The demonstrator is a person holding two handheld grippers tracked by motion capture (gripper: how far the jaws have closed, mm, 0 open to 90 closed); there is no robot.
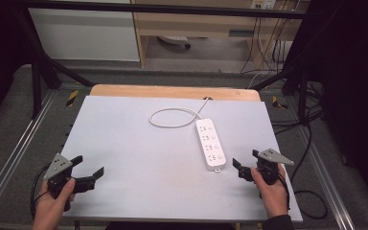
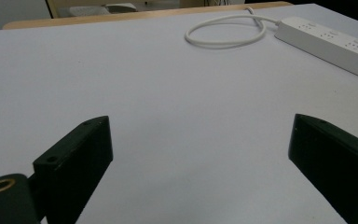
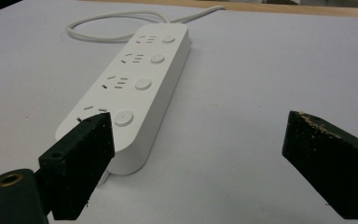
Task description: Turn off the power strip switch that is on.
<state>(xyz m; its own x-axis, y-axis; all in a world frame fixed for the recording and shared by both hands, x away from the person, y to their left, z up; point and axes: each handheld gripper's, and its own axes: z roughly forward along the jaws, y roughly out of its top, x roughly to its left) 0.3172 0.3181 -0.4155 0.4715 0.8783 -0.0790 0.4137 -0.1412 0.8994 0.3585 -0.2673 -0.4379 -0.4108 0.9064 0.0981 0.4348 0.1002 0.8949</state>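
A white power strip with several sockets and round buttons lies on the pale table top, right of centre; its white cable loops behind it toward the far edge. My right gripper hovers open just right of the strip's near end, nothing between its jaws. In the right gripper view the power strip runs away past the left jaw, and the right gripper stands wide. At the near left corner my left gripper is open and empty. The left gripper view has the left gripper over bare table, the power strip far right.
A wooden table edge shows behind the pale sheet. Black frame posts stand at both sides, with black cables on the floor at right. A cabinet and shelving stand beyond the table.
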